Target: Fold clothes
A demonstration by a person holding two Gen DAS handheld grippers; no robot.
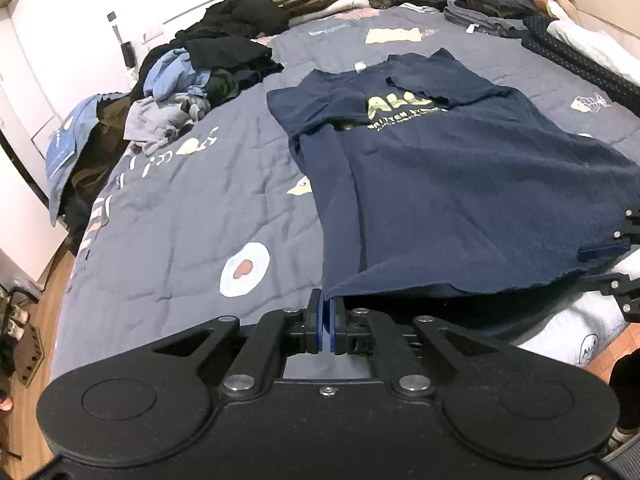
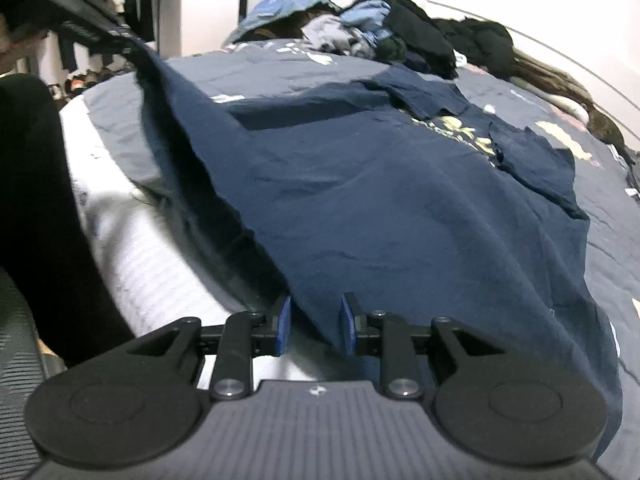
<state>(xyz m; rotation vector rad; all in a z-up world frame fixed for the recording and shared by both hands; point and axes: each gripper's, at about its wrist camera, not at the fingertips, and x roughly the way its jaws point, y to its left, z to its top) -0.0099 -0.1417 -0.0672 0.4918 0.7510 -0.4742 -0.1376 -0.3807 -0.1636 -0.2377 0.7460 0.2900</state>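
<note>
1. The navy T-shirt (image 1: 460, 184) lies face up on the grey patterned quilt (image 1: 180, 216) of a bed, its collar at the far end and its hem at the near edge. Both sleeves are already turned in over the chest, partly covering the yellow print (image 1: 400, 114).

2. The left gripper (image 1: 327, 326) has its blue pads pressed together on the near left corner of the hem. In the right wrist view that corner is raised off the quilt, and the left edge of the shirt runs taut up to the gripper at the upper left.

3. The right gripper (image 2: 315, 330) stands partly open at the near right part of the hem. Cloth lies between its blue pads (image 2: 347, 328), but they are apart and do not press on it, so it holds nothing.

4. Judged from this, the step in hand is taking hold of the hem at both corners, ready to fold the lower half up towards the collar.

5. The next move calls for the right gripper to close on the hem, and rise level with the left, so both corners travel together and the edge stays straight.

6. An unfolded heap of clothes (image 1: 208, 68) sits at the far left of the bed; a folded stack (image 1: 488, 12) lies at the far right.
</note>
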